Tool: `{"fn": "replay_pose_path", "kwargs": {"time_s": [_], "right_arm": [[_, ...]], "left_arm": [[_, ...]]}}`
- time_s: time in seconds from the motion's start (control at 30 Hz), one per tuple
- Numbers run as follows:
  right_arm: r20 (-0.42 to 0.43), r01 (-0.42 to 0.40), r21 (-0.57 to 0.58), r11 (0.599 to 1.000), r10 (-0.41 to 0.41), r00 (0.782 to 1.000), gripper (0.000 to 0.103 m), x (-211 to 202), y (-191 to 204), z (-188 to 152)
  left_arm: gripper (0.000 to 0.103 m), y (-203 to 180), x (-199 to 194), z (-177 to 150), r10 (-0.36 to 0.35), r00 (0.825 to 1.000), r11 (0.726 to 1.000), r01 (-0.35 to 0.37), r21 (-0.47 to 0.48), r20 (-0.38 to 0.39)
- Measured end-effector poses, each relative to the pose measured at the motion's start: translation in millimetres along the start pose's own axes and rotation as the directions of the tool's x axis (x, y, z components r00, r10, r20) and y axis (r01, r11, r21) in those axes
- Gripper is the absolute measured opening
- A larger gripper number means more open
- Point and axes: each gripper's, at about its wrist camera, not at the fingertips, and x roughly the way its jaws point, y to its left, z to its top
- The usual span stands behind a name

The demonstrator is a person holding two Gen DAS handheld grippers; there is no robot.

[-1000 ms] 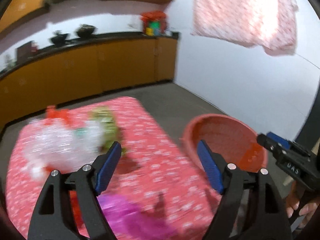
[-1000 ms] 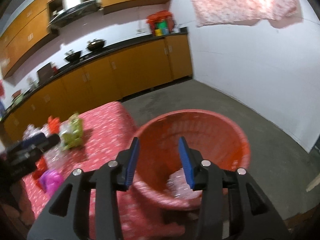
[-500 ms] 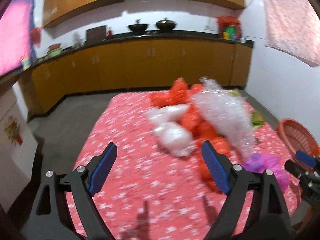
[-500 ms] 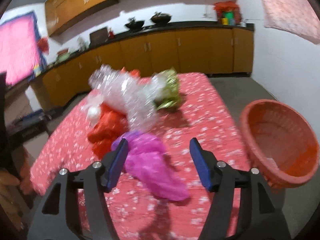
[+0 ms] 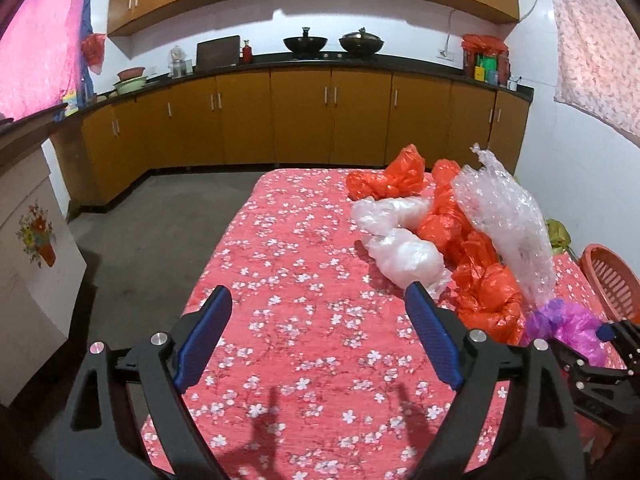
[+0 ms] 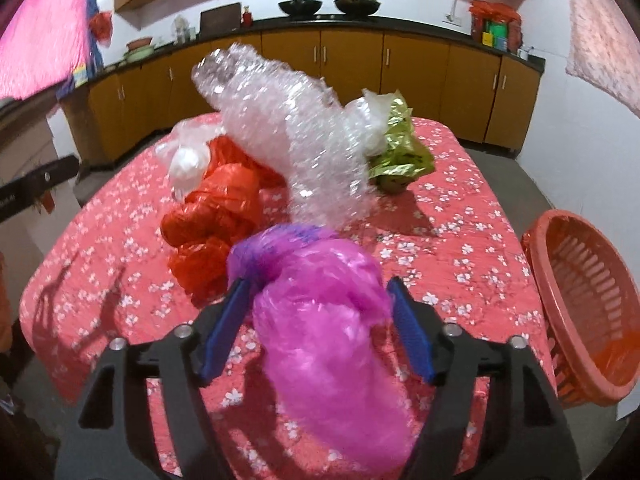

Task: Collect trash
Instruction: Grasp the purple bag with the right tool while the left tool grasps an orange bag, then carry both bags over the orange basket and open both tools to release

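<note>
Trash lies piled on a table under a red floral cloth [image 5: 300, 260]: orange bags [image 5: 480, 280], white bags [image 5: 404, 256], a clear bubble wrap [image 5: 508, 216], a green-gold wrapper [image 6: 400, 152] and a purple bag [image 6: 320, 340]. My left gripper [image 5: 318, 292] is open and empty over bare cloth, left of the pile. My right gripper [image 6: 319, 284] straddles the purple bag, its jaws closing; the pads do not visibly squeeze it. An orange basket [image 6: 584, 300] stands off the table's right edge.
Orange kitchen cabinets [image 5: 300, 116] with a black counter run along the far wall, pots on top. Grey floor [image 5: 140, 240] lies left of the table. A white cabinet with a flower picture [image 5: 36, 248] stands at the left. A pink cloth [image 5: 592, 40] hangs on the right wall.
Both grippers swung from the basket back to the table. The right one came down around the purple bag with wider jaws than a second ago. The left one settled over bare cloth.
</note>
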Motion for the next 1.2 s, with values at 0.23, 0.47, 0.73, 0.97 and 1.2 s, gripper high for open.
{"fn": "replay_pose_path", "kwargs": {"time_s": [0.23, 0.47, 0.73, 0.97, 1.2], "right_arm": [[0.011, 0.014, 0.016, 1.000, -0.014, 1.000, 0.051, -9.7, -9.5, -5.0], [0.028, 0.054, 0.073, 0.996, -0.056, 0.998, 0.051, -33.5, -35.9, -15.0], [0.035, 0.111, 0.152, 0.982, -0.118, 0.992, 0.051, -48.2, -73.1, -20.3], [0.021, 0.149, 0.213, 0.966, -0.157, 0.987, 0.051, -54.3, -101.7, -28.0], [0.032, 0.155, 0.231, 0.961, -0.167, 0.986, 0.051, -58.1, -105.3, -26.2]], "left_arm": [[0.088, -29.8, 7.0, -1.9, -0.092, 0.996, 0.995, 0.093, 0.034, -0.022], [0.092, -82.9, 20.7, -6.0, -0.191, 0.979, 0.977, 0.197, 0.081, -0.075], [0.092, -120.6, 54.0, -9.7, -0.185, 0.971, 0.973, 0.203, 0.107, -0.154], [0.070, -127.0, 74.8, -10.6, -0.172, 0.961, 0.977, 0.194, 0.088, -0.216], [0.051, -123.7, 65.3, -9.9, -0.192, 0.959, 0.973, 0.214, 0.087, -0.209]]}}
